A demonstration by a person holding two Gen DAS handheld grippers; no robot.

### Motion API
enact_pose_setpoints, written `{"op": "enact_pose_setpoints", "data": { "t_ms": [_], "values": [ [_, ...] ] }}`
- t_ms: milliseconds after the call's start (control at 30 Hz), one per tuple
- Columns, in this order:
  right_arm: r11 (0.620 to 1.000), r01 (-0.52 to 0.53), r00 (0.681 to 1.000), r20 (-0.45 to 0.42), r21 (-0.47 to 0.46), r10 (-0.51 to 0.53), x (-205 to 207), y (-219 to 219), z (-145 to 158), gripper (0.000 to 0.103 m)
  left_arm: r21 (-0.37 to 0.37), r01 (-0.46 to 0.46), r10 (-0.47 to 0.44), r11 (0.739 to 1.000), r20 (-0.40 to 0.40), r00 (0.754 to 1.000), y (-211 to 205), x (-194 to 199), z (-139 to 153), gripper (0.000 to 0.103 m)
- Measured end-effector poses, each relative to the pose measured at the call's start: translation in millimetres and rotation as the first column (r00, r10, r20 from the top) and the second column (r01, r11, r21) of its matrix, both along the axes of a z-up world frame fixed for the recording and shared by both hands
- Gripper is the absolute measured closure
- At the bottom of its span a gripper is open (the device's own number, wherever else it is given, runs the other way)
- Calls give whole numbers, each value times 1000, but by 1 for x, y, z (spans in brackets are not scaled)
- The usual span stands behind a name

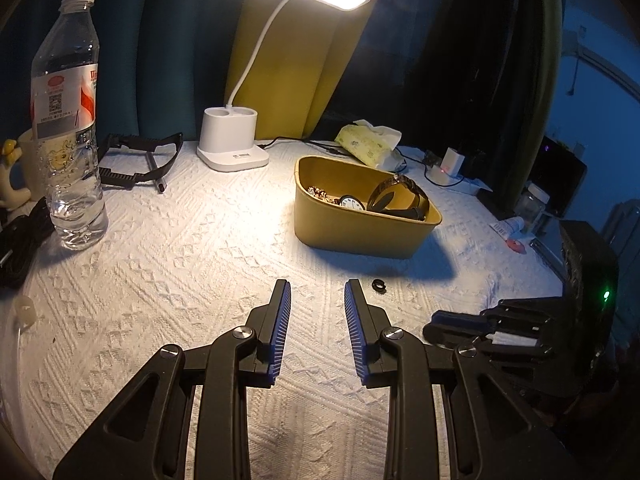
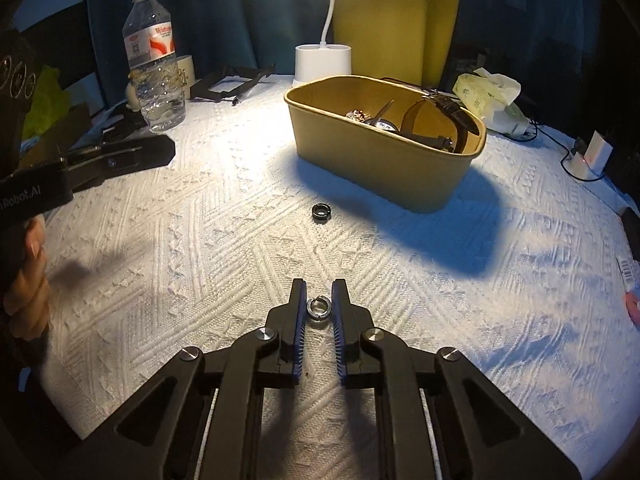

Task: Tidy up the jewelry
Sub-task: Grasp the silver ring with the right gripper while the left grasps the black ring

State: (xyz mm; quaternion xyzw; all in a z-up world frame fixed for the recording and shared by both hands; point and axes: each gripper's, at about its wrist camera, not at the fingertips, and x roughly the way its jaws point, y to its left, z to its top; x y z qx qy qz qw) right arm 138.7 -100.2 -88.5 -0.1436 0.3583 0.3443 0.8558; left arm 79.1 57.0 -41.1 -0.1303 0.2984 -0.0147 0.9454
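A tan oval box (image 1: 360, 228) holds watches and a beaded piece; it also shows in the right wrist view (image 2: 384, 160). A small black ring (image 1: 379, 285) lies on the white cloth in front of the box, just right of my left gripper (image 1: 317, 288), which is open and empty. The black ring shows in the right wrist view (image 2: 319, 211) too. A silver ring (image 2: 318, 307) lies on the cloth between the fingertips of my right gripper (image 2: 319, 286). Its jaws are close on either side of the ring with small gaps.
A water bottle (image 1: 70, 120), a mug and black frames stand at the left. A white desk lamp base (image 1: 230, 140) is at the back. A tissue pack (image 1: 370, 144), charger and cables lie behind the box. The right gripper's body (image 1: 520, 332) is at the left view's right edge.
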Motion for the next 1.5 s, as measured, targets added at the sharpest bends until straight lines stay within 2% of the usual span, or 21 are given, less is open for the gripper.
{"op": "enact_pose_setpoints", "data": {
  "t_ms": [467,967,1500],
  "values": [
    [996,25,1000,-6,88,-25,19,-30,13,91,48,38,-35,998,-58,998,-30,24,-2,73],
    [993,74,997,-7,89,-74,41,-59,8,91,71,89,-79,994,-128,989,-62,52,-12,73],
    [984,116,993,-34,136,-112,59,-82,8,91,96,129,-106,987,-216,971,-81,88,-23,73]
  ]
}}
